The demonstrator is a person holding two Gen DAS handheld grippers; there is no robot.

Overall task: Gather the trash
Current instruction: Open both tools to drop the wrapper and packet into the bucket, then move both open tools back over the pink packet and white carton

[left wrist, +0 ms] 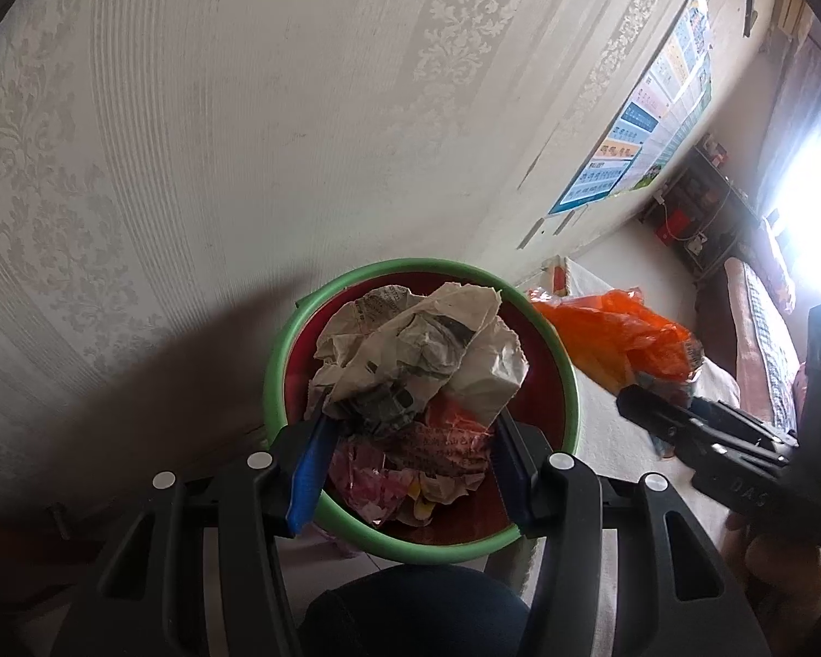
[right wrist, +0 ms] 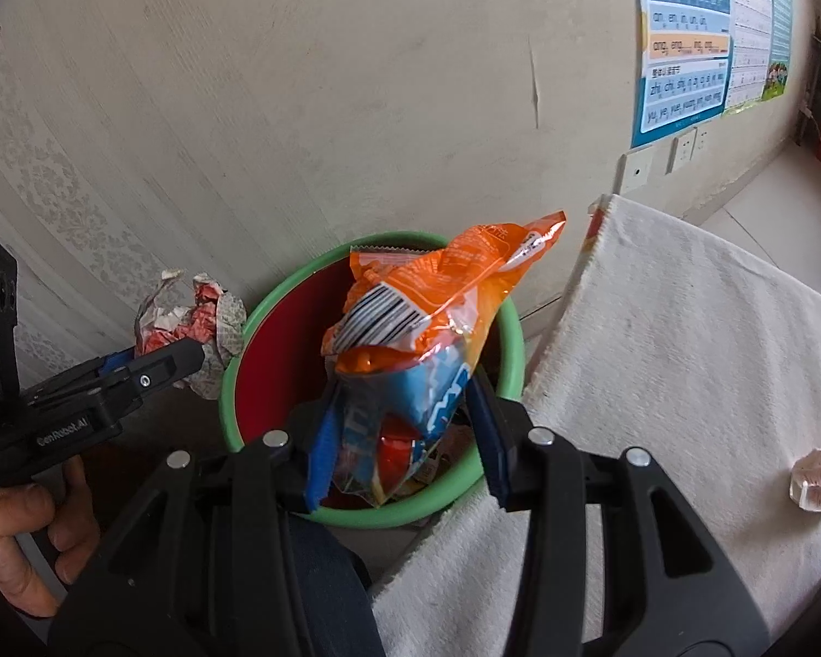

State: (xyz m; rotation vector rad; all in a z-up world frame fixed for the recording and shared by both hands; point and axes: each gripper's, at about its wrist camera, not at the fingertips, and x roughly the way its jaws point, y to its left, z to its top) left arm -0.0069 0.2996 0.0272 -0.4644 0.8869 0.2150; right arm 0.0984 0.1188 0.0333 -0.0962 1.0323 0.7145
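Wastebasket [right wrist: 235, 367], green-rimmed with a red inside, standing at the foot of the patterned wall [right wrist: 246, 109]; all positions are given relative to it. Left of and above the basket, the left gripper [left wrist: 405, 465] is clamped on a crumpled newspaper wad [left wrist: 416, 356], which in its own view hangs over the basket mouth. Over the middle of the basket, the right gripper [right wrist: 405, 427] is closed on an orange-and-blue snack wrapper [right wrist: 427, 317], whose lower end dips toward the opening. Inside the basket, more crumpled paper and coloured wrappers [left wrist: 410, 471] already lie at the bottom, so part of the collecting appears done; both held pieces are judged to be at the point of release, not yet dropped. Right of the basket, touching its rim, a surface covered by a white towel-like cloth [right wrist: 684, 356] carries one small crumpled scrap [right wrist: 815, 479] near its far right edge, which seems to remain for collection. Further right along the wall hang printed learning charts [right wrist: 684, 38] above wall sockets [right wrist: 684, 148]; beyond them are a dark shelf unit [left wrist: 706, 202] and a bright window [left wrist: 815, 191]. Below the basket, a dark trouser leg [left wrist: 416, 613] of the person shows.
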